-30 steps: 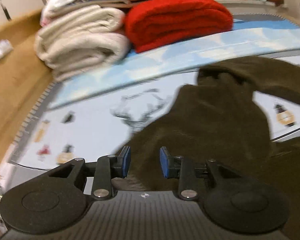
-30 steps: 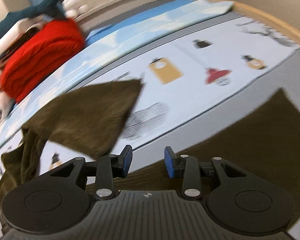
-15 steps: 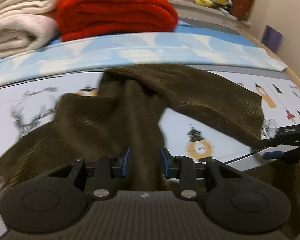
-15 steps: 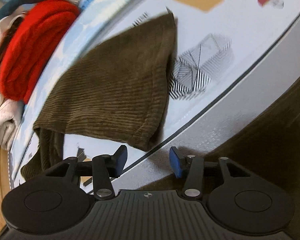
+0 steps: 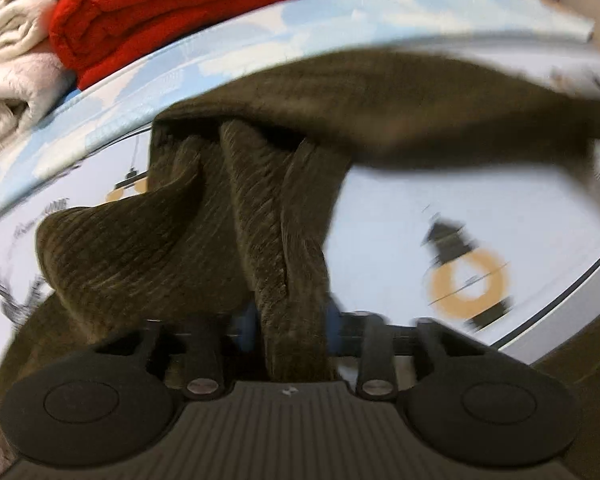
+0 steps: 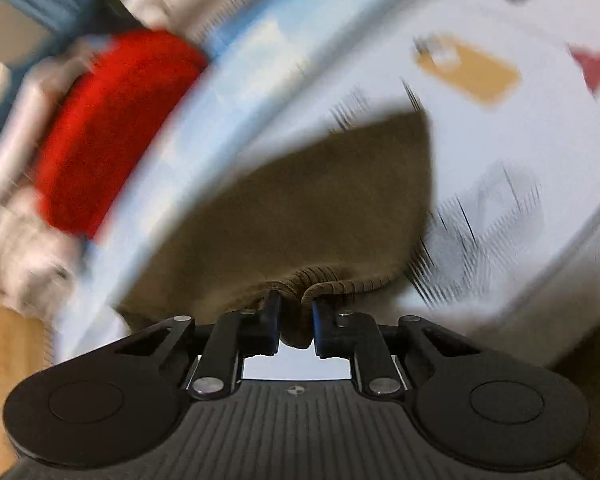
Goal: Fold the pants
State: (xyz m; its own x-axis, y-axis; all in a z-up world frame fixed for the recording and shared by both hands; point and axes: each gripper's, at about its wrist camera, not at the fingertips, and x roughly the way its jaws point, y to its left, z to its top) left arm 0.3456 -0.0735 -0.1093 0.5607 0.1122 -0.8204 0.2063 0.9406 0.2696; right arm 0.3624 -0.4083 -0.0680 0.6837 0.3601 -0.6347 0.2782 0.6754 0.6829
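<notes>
My left gripper (image 5: 290,330) has just been closing, and its blue pads (image 5: 249,330) now clamp a bunched fold of the brown corduroy pants (image 5: 148,256). The cloth rises from the jaws and spreads far and right across the printed bedsheet (image 5: 400,216). My right gripper (image 6: 296,326) has likewise just been closing and pinches a hem edge of the pants (image 6: 300,208), which fan out beyond the fingers. Both views are motion-blurred; the pants' right end in the left view and the sheet's prints are smeared. At the far left lie a folded red blanket (image 5: 188,12) and cream towels (image 5: 8,60), clear of the pants.
</notes>
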